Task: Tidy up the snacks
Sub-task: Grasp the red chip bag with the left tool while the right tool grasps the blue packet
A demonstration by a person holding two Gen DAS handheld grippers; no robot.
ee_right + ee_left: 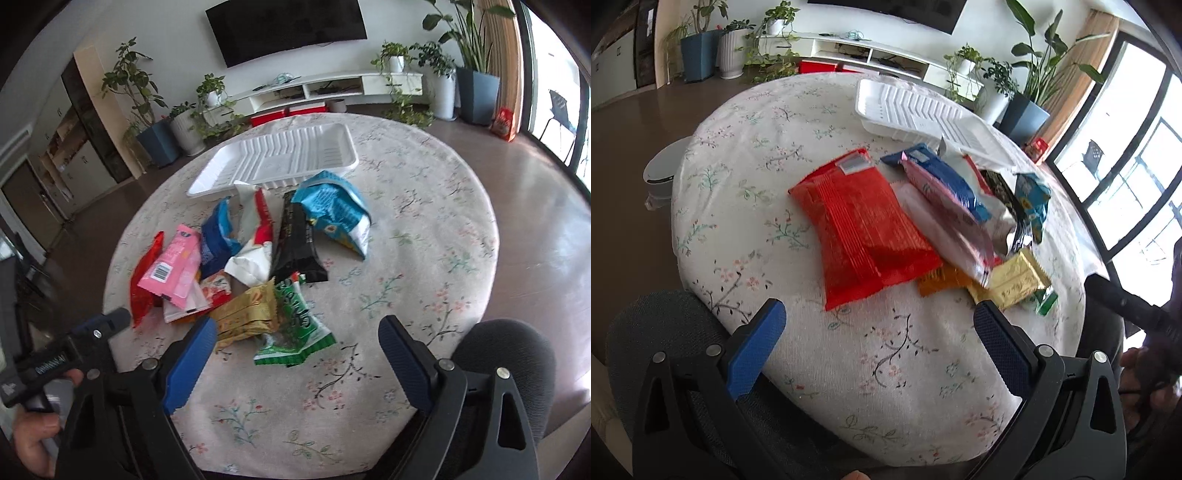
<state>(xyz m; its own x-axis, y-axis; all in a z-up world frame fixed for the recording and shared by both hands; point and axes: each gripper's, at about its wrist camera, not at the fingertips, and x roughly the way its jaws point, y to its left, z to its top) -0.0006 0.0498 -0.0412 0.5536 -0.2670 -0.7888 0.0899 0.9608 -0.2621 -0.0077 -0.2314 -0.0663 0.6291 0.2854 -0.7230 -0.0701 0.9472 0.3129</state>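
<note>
A heap of snack packets lies mid-table: a big red bag [862, 229], a pink packet [173, 267], a blue packet [945, 181], a black packet [295, 240], a light blue bag [334, 210], a gold packet [245, 314] and a green packet [295, 325]. Behind the heap sits a white ribbed tray [284, 157] with nothing in it. My left gripper [879, 321] hangs open over the near cloth, short of the red bag. My right gripper [297, 332] is open too, its fingers either side of the green packet's near end, pads not touching it.
The round table wears a floral cloth [424, 258]. Grey mesh chair backs stand at the near edge [657, 332] [506, 354]. A hand [33, 432] carries the other gripper at the left of the right wrist view. Potted plants, a TV unit and windows ring the room.
</note>
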